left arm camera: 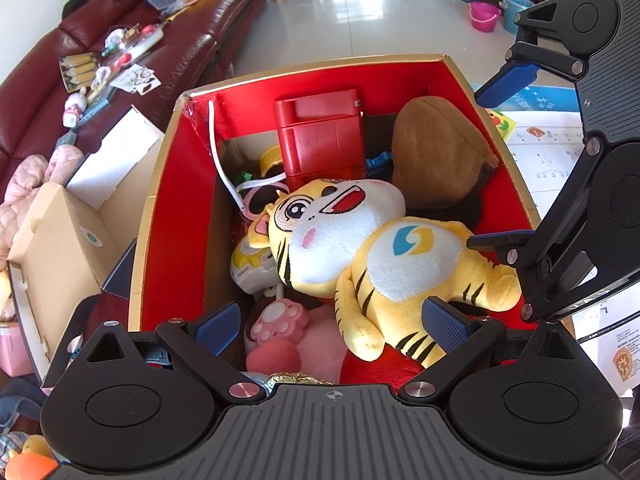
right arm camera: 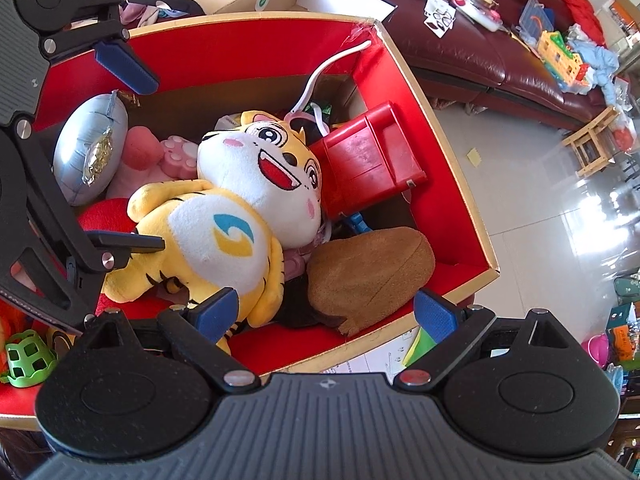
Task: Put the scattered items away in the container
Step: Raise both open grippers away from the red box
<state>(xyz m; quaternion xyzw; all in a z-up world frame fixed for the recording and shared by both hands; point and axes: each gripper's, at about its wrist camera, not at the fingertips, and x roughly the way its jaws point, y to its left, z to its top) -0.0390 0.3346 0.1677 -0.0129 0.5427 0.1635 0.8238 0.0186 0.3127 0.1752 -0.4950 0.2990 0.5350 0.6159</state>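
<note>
You are holding both tongs wide apart over the red box (left arm camera: pixel 496 92). The tiger plush (left arm camera: pixel 360 248) is lying inside, between your left gripper (left arm camera: pixel 332 326) and right gripper (right arm camera: pixel 326 316), gripped by neither.

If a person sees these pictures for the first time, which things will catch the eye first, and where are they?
The yellow tiger plush catches the eye first: it lies face up on top of the pile in the red-lined box. Behind its head stands a red plastic block, and beside it lies a brown plush. Both grippers, left and right, hang open over the box.
</note>
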